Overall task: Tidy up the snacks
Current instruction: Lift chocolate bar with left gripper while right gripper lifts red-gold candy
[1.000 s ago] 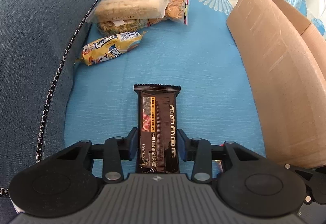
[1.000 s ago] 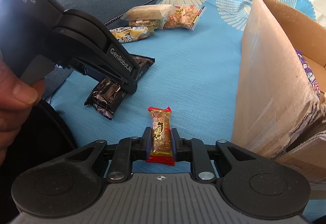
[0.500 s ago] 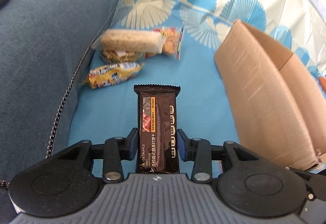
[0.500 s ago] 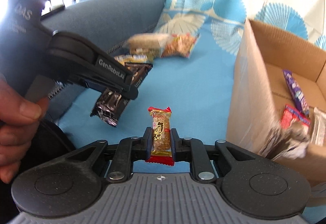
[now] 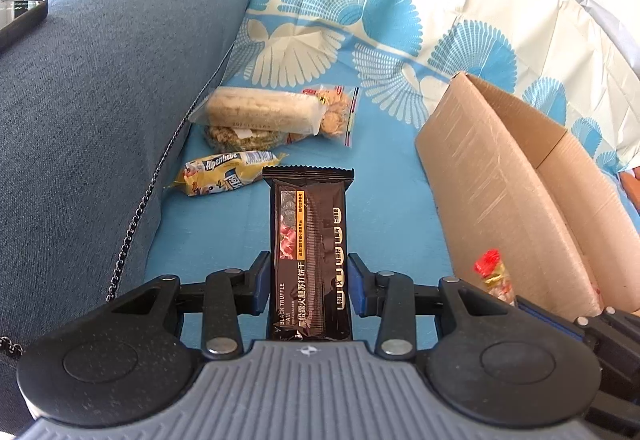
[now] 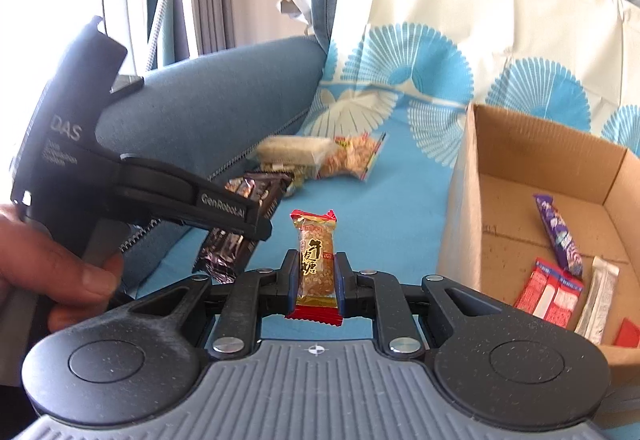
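Note:
My left gripper (image 5: 308, 280) is shut on a dark brown Black Truffle Ham cracker pack (image 5: 310, 236) and holds it above the blue sheet. My right gripper (image 6: 317, 276) is shut on a small red-and-gold peanut candy (image 6: 316, 260), also lifted. The left gripper (image 6: 256, 224) with the dark pack (image 6: 240, 224) shows at the left of the right wrist view. An open cardboard box (image 6: 464, 200) stands at the right with several snacks inside, among them a purple bar (image 6: 558, 232) and red packs (image 6: 550, 292). The box also shows in the left wrist view (image 5: 500, 180).
On the sheet at the back lie a rice cracker bag (image 5: 260, 112), a clear bag of small biscuits (image 5: 336, 112) and a yellow Alpenliebe pack (image 5: 228, 172). A dark blue sofa cushion (image 5: 100, 120) rises at the left. A phone (image 5: 20, 16) lies on the sofa arm.
Both grippers have risen with their snacks still held and tilted up. The inside of the box has come into the right wrist view.

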Available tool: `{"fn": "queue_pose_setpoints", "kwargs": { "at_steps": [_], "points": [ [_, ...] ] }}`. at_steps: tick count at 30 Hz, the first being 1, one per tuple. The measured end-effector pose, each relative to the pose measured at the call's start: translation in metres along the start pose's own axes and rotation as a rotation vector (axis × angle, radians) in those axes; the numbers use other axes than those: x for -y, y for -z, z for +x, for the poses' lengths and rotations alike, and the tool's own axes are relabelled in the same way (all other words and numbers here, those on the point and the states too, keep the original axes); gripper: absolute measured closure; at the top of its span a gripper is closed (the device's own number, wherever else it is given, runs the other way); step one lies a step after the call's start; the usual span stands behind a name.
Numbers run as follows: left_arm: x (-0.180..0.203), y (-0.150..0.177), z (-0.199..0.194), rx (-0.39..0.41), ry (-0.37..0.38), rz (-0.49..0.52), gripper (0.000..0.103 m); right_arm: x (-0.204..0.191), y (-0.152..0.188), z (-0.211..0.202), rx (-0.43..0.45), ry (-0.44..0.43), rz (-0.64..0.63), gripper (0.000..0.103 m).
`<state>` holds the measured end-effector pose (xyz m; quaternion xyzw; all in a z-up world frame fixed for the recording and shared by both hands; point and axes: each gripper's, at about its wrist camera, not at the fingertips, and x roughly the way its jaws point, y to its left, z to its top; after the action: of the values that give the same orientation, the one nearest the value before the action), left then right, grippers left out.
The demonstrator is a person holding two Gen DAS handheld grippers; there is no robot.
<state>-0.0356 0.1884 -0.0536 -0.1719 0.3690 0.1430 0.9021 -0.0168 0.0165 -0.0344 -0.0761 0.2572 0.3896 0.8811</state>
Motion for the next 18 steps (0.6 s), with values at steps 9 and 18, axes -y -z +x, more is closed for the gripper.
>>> {"fn": "queue_pose_setpoints", "kwargs": {
  "at_steps": [9,18],
  "points": [
    [0.003,0.001,-0.002,0.01,-0.013,0.006,0.06,0.011,-0.003,-0.008,0.067,-0.028,0.021,0.084],
    [0.009,0.003,-0.004,0.038,-0.071,0.014,0.06,0.037,-0.012,-0.023,0.155,-0.068,0.1,0.084]
  ]
}}
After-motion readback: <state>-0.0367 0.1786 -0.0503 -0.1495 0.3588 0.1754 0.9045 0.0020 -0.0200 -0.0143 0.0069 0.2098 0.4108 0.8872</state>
